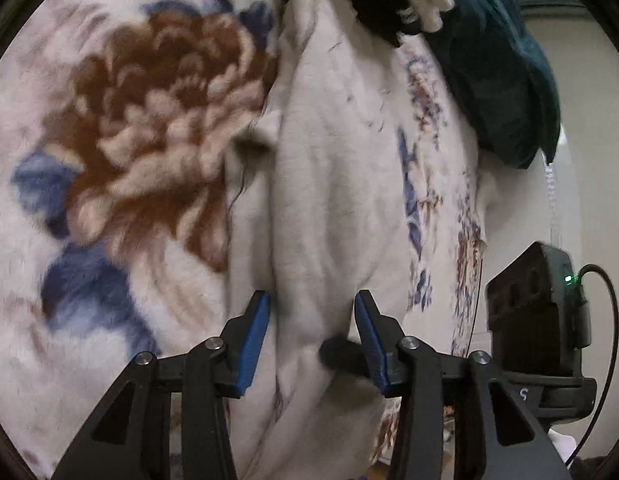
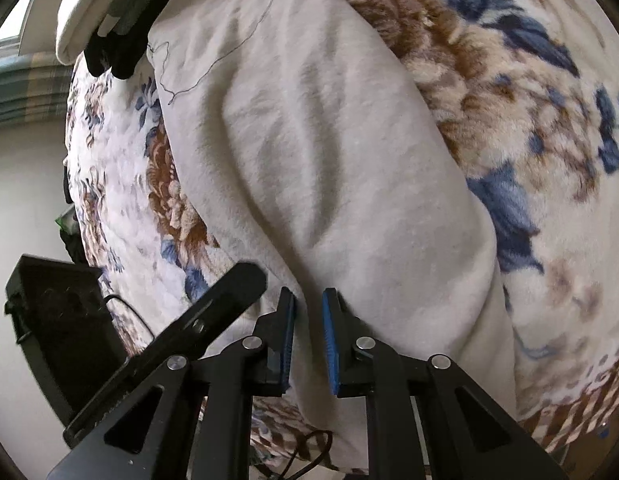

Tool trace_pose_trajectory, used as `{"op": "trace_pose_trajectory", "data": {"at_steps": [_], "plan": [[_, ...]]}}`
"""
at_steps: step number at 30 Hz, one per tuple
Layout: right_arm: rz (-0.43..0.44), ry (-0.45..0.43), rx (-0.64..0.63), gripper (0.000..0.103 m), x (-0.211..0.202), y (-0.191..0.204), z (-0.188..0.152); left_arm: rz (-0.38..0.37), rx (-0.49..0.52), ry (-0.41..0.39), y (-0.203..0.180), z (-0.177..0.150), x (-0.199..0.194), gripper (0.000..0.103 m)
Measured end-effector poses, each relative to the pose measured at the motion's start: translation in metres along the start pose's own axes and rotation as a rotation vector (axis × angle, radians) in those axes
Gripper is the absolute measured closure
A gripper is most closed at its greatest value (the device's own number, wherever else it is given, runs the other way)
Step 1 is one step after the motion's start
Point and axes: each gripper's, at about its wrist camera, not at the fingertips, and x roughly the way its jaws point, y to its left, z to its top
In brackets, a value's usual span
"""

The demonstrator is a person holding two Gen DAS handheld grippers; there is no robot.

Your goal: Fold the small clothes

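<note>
Floral fleece blanket (image 1: pixel 121 152), patterned in brown and blue, covers the surface, with a cream garment (image 1: pixel 329 168) lying along it. Seen from the left wrist, the left gripper (image 1: pixel 312 300) has its blue pads apart, straddling a raised fold of the garment without clearly pressing it; dark teal cloth (image 1: pixel 505 80) sits beyond. From the right wrist, the right gripper (image 2: pixel 308 296) has its jaws narrowed around the cream garment's (image 2: pixel 309 140) near edge, pinching it.
</note>
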Motion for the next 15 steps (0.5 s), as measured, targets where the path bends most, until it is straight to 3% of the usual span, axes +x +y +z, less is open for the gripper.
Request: {"op": "trace_pose_trajectory", "data": {"at_steps": [2,5,7,11,12,15], "plan": [[0.012,0.018,0.023,0.087,-0.001,-0.005,-0.002,0.008,0.043,-0.009,-0.005,0.002,0.0,0.099],[0.024,-0.008,0.032,0.085,-0.015,-0.012,-0.007,0.08,0.08,-0.041,-0.006,0.004,-0.009,0.099],[0.01,-0.039,0.026,0.078,-0.026,-0.015,-0.011,0.113,0.069,-0.048,0.001,0.005,-0.017,0.099],[-0.016,-0.078,0.025,0.077,-0.045,-0.024,-0.017,0.184,0.04,-0.074,0.026,0.013,-0.035,0.1],[-0.026,-0.089,0.027,0.077,-0.049,-0.028,-0.018,0.174,0.028,-0.073,0.031,0.015,-0.039,0.1],[-0.048,-0.104,0.028,0.077,-0.058,-0.033,-0.019,0.043,-0.042,-0.055,0.034,0.017,-0.049,0.096]]}}
